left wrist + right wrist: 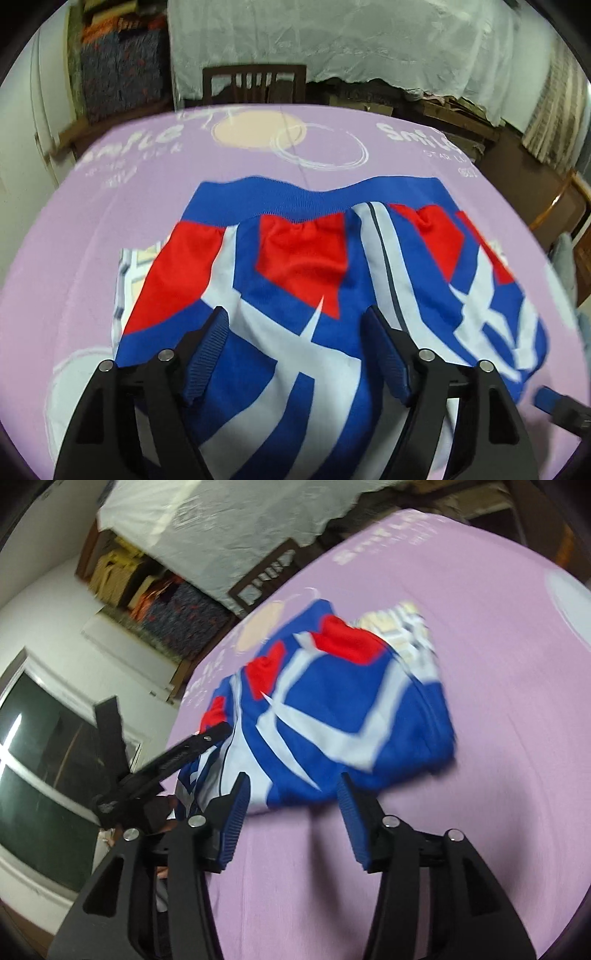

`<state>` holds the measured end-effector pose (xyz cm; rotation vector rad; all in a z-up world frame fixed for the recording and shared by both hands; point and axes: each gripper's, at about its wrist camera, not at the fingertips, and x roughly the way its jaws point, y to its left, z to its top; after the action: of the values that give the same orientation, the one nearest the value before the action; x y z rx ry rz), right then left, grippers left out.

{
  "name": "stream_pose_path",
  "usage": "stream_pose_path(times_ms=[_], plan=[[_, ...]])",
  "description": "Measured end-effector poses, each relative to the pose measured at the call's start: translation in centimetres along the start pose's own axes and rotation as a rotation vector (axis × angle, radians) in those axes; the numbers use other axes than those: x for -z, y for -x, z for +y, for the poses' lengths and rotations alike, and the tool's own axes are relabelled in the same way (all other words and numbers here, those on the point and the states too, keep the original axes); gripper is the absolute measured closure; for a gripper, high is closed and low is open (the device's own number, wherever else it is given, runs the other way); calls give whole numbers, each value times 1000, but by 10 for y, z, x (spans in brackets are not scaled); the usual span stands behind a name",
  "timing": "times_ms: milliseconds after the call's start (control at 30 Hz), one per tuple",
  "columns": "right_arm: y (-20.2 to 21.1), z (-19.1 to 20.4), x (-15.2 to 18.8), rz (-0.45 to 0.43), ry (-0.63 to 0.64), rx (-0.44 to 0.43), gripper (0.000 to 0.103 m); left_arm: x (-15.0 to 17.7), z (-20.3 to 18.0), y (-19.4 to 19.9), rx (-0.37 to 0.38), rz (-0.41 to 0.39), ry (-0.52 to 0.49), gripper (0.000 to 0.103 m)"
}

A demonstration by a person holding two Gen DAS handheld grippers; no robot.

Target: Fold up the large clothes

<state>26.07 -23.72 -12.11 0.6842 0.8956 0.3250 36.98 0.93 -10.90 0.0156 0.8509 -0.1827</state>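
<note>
Lilac printed cloth (424, 173) covers the table, marked with pale circles and white lettering, and behind it stand a dark wooden slat-backed chair (255, 83), a rumpled white sheet (332, 40) draped over furniture, and shelves of stacked folded fabrics (122, 70). On the cloth lies the blue, red and white patterned jacket (295, 266), bunched into a rough heap with its blue ribbed hem (295, 199) turned toward the far edge of the table; a checked pale garment (136, 266) peeks out from under its left side. In the left wrist view, the left gripper (297, 321) sits low over the jacket with its jaws spread wide, blue ribbed pads (207, 354) to either side of the white-striped cloth, and nothing pinched between them. In the right wrist view, which is smeared by motion blur, the right gripper (293, 786) hangs just at the near edge of the jacket (332, 709), its jaws also wide apart and closing on nothing, with bare lilac cloth (498, 701) between the fingers. The left gripper's black body (162, 764) shows at that view's left, against the jacket's edge.
</note>
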Motion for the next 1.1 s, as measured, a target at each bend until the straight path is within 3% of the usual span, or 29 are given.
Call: stream_pose_path(times_ms=[100,300,467,567,700,900,1100], plan=[[5,-4,11,-19,-73,54,47,0,1,-1,3,8,20,24],[-7,-18,-9,-81,-210,154,47,0,1,-3,5,2,20,21],[-20,-39,-22,-160,-340,130,50,1,2,-3,10,-3,27,20],[-28,-38,-33,-193,-325,145,50,0,2,-4,8,-4,25,20],[-36,-42,-39,-264,-274,171,62,0,2,-4,13,-3,27,19],[-27,-42,-27,-243,-328,151,60,-1,1,-4,10,-4,24,18],[-40,-49,-56,-261,-303,172,59,-1,1,-4,11,-3,24,17]])
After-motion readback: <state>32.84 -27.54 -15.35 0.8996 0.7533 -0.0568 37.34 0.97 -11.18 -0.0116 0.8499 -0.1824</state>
